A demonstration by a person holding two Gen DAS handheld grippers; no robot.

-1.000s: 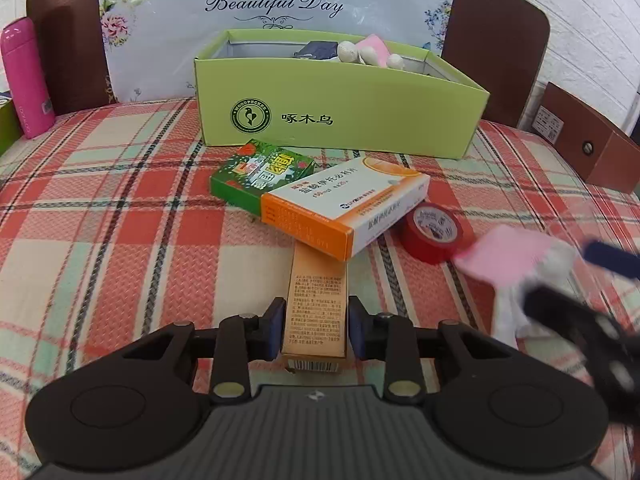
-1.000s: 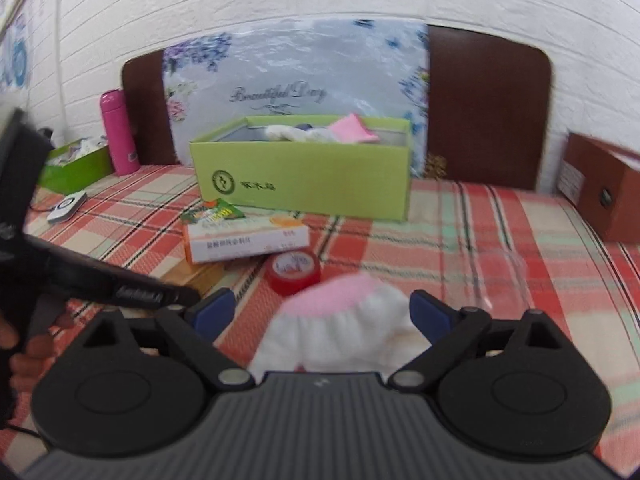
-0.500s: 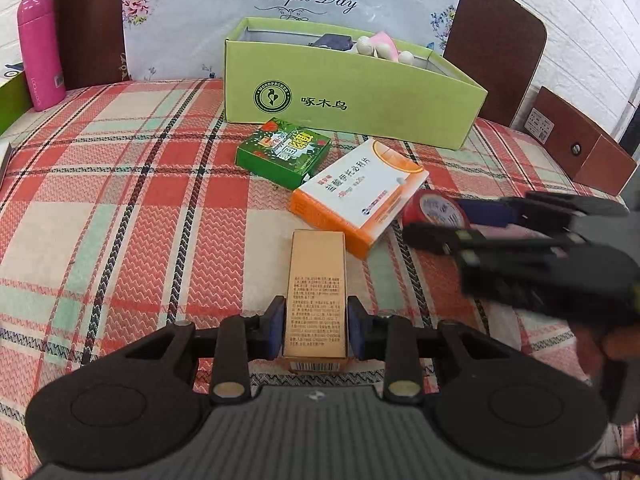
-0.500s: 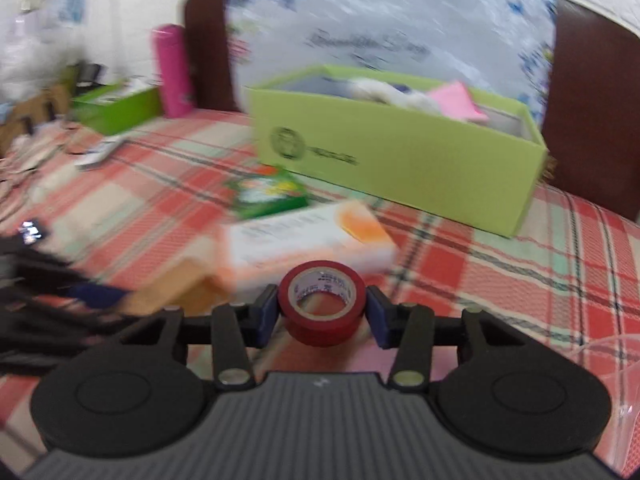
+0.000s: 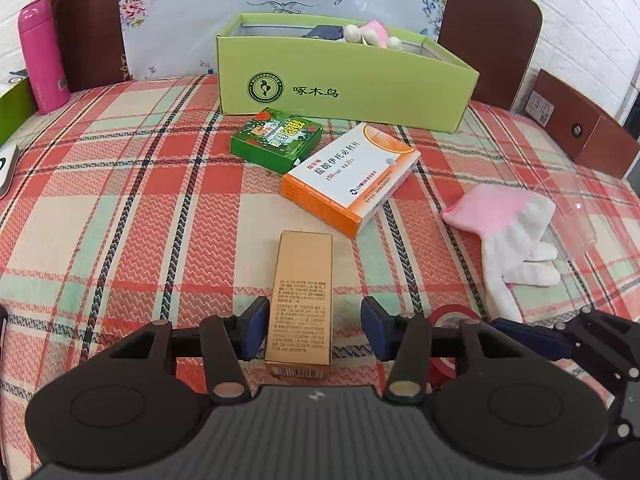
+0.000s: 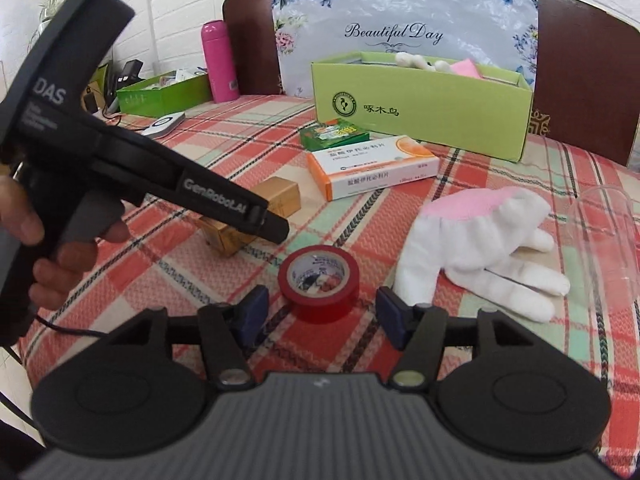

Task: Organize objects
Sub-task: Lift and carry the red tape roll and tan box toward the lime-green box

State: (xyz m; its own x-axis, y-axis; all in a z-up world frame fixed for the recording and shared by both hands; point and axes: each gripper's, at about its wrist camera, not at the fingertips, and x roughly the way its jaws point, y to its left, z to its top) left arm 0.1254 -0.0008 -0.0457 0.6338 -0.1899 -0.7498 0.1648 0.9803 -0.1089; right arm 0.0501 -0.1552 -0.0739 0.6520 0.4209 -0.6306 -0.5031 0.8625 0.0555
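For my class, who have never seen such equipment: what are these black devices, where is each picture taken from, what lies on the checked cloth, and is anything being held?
No robot here: a person holds a two-finger tool in each hand, each with a camera looking along its fingers.

From the left tool you see a gold box between its jaws; they have just opened and the right pad stands clear. From the right tool you see a red tape roll between open jaws, untouched, jaws just widening.

Also on the cloth: an orange-and-white box, a small green box, a pink-and-white glove and a large green box. Nothing is gripped.
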